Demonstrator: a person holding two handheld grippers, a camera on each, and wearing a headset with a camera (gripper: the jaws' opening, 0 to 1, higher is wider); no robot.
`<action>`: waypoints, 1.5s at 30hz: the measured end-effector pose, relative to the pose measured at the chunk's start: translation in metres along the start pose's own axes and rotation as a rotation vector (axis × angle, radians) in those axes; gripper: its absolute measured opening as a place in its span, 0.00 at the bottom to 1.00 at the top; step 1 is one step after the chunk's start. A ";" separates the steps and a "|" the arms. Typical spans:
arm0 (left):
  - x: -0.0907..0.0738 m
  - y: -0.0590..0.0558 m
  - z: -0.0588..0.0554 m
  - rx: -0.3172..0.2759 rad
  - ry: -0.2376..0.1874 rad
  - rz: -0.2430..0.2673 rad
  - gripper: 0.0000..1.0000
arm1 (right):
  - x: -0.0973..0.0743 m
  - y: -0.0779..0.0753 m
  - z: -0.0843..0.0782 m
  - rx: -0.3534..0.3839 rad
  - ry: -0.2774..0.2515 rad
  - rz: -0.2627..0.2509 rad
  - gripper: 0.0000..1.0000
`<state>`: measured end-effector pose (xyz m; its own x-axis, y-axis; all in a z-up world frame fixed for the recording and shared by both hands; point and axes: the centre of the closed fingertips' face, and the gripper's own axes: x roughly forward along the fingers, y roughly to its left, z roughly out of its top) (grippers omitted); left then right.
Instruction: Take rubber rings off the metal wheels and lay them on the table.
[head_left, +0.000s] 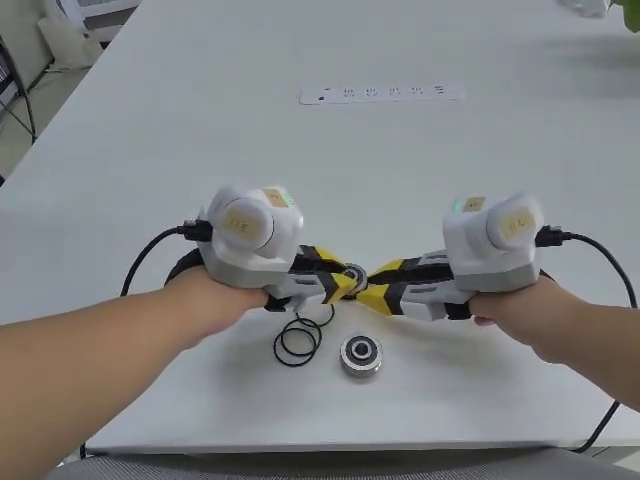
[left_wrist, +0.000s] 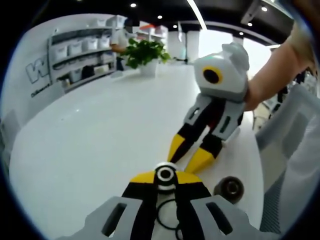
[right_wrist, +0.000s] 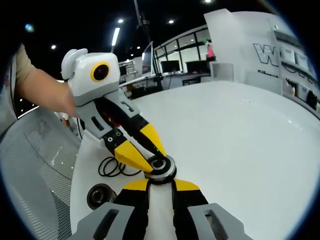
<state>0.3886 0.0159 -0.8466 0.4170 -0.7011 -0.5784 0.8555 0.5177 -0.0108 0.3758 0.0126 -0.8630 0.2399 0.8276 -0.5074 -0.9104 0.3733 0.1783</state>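
Evidently the left gripper (left_wrist: 165, 182) is clamped across a small metal wheel (left_wrist: 165, 173), held over the table (head_left: 400, 160) against the right gripper (right_wrist: 161, 184), whose narrow jaws' grip I cannot tell; the wheel looks hard and slick, so its thin stretchy ring likely wants pinching at the rim.

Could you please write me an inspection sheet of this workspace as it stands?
Surface: white table, clean.
Job's things: one metal wheel held up off the table; a second wheel and two rubber rings lying loose below it.
Clutter: a power strip at the far side.
Tools: left tool shut on the metal wheel; right tool at it, grip unclear.
Cables: one black cable from each tool.
Surroundings: potted plant, shelving.
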 end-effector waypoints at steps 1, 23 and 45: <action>0.000 0.000 0.000 -0.003 0.000 0.003 0.13 | 0.000 -0.001 0.000 0.000 0.001 0.000 0.13; 0.001 0.001 -0.002 -0.011 -0.001 0.024 0.13 | -0.005 -0.003 -0.002 0.100 0.002 -0.022 0.00; 0.001 -0.006 -0.002 0.030 0.016 0.032 0.12 | -0.015 -0.010 -0.003 0.168 -0.032 -0.032 0.00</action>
<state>0.3832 0.0128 -0.8492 0.4395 -0.6761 -0.5914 0.8507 0.5246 0.0324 0.3802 -0.0049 -0.8599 0.2814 0.8261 -0.4882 -0.8335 0.4625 0.3022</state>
